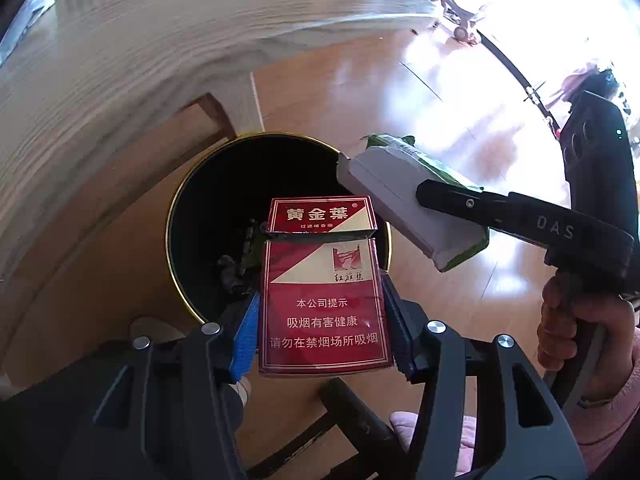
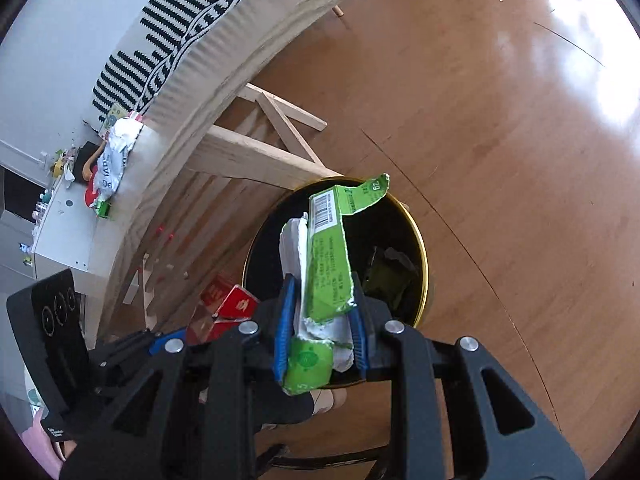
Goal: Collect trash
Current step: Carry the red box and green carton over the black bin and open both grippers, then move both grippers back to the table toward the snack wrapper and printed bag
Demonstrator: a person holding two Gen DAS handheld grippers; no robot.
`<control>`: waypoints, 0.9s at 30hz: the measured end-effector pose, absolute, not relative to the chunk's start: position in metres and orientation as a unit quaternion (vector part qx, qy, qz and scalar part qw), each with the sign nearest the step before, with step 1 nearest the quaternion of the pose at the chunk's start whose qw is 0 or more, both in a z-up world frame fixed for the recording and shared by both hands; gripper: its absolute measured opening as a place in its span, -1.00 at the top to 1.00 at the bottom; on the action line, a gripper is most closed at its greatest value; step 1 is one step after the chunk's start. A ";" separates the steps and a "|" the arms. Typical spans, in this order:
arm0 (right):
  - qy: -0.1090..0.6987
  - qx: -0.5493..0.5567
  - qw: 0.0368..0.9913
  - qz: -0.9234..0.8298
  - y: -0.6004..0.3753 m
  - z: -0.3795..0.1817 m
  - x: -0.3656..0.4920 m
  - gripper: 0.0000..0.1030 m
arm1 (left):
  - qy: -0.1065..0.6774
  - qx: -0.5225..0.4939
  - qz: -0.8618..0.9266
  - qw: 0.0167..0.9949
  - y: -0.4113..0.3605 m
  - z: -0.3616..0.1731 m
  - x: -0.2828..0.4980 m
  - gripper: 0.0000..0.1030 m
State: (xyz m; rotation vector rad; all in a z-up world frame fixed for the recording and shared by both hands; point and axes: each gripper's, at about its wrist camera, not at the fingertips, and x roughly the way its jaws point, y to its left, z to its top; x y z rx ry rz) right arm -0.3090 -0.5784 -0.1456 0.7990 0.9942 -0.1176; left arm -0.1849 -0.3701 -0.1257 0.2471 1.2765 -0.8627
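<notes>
My left gripper (image 1: 322, 322) is shut on a red cigarette pack (image 1: 322, 280) with its lid flipped up, held over the near rim of a black bin with a gold rim (image 1: 176, 208). Dark scraps lie at the bin's bottom. My right gripper (image 2: 320, 328) is shut on a torn green and white carton (image 2: 326, 280), which hangs above the same bin (image 2: 424, 256). In the left wrist view the carton (image 1: 400, 184) and the right gripper (image 1: 452, 198) come in from the right, above the bin's far right edge. The red pack (image 2: 234, 304) shows at the lower left of the right wrist view.
A light wooden table (image 1: 120, 60) curves over the bin on the left, its braced legs (image 2: 272, 152) close beside the bin. Crumpled wrappers (image 2: 112, 160) lie on the tabletop's far end. A dark chair frame (image 1: 352, 412) stands below my grippers. Glossy wooden floor (image 2: 500, 120) stretches to the right.
</notes>
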 end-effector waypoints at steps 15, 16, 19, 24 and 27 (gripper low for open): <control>0.435 0.378 0.804 -0.147 -0.604 -0.123 -0.313 -0.87 | 0.523 0.104 -0.400 0.746 -0.392 -0.086 -0.199 -0.87; 0.441 0.364 0.805 -0.159 -0.603 -0.120 -0.310 -0.87 | 0.504 0.099 -0.405 0.756 -0.390 -0.071 -0.196 -0.87; 0.440 0.311 0.823 -0.178 -0.593 -0.102 -0.300 -0.87 | 0.439 0.110 -0.403 0.796 -0.374 -0.019 -0.180 -0.88; 0.386 0.250 0.859 -0.223 -0.570 -0.050 -0.275 -0.87 | 0.402 0.079 -0.303 0.861 -0.303 0.025 -0.119 -0.88; 0.341 0.242 0.888 -0.192 -0.539 -0.011 -0.237 -0.87 | 0.398 0.041 -0.206 0.893 -0.237 0.029 -0.075 -0.88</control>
